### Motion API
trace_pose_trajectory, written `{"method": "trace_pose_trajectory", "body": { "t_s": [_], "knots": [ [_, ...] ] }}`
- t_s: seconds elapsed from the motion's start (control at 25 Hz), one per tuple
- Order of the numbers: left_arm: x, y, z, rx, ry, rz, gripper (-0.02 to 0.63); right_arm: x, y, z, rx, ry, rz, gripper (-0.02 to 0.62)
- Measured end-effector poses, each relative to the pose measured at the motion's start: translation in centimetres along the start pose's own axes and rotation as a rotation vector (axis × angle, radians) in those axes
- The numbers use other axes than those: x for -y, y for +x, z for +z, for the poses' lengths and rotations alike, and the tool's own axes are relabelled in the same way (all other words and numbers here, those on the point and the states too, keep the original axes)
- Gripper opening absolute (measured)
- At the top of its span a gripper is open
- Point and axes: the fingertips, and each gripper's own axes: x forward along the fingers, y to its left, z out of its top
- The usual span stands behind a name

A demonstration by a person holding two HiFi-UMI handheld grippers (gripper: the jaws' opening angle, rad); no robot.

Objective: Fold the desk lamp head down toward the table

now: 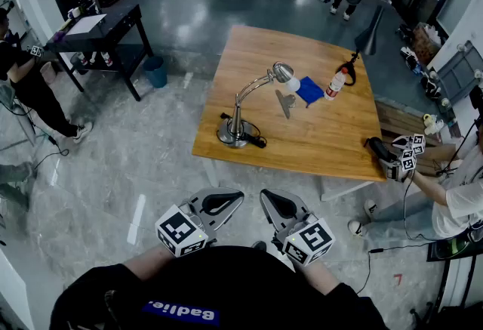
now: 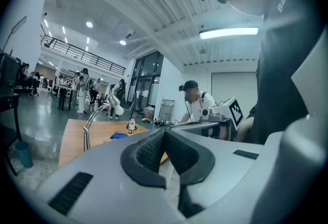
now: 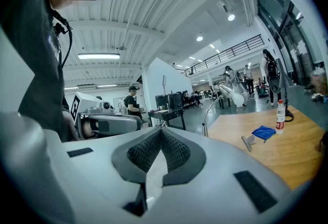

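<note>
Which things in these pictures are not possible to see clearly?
- Base of the desk lamp: in the left gripper view, hidden behind the body of the left gripper.
- Label of the bottle: too small in every view.
- Grey object beside the blue cloth: too small to identify.

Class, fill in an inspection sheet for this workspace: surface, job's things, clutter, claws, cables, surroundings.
Surface: wooden table, pale top, things grouped on its far half.
Job's things: desk lamp upright on its base, lamp head raised, not yet folded down.
Clutter: blue cloth, bottle, grey metal piece near the lamp head.
Claws: left claw and right claw shut, empty, well short of the table.
Cables: black cord bunched at the lamp base.
Surroundings: black desk, blue bin, person beside the table's right corner.
</note>
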Motion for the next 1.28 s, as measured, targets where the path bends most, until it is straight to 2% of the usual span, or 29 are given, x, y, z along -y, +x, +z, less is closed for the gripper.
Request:
{"method": "trace_pose_trajectory", "body": {
  "t_s": [0.32,0.68,0.96,1.28],
  "knots": [
    [0.6,0.0,0.0,-0.004,-0.01,0.012,0.008,-0.2,-0.6,0.0,0.0,0.008,0.002,0.005],
    [0.3,0.7,-0.2,-0.023,-0.019,0.041,0.008,0.0,-0.7,0.7,-0.009,-0.048,0.016,0.005],
    [0.3,2.7,0.0,-0.024,-0.02,0.064,0.008,1.7,-1.2,1.1,-0.015,-0.053,0.04,0.005],
    [0.1,5.3,-0.3,-0.017,-0.022,0.135,0.008,4.3,-2.1,0.9,-0.027,-0.067,0.085,0.005]
  ]
}}
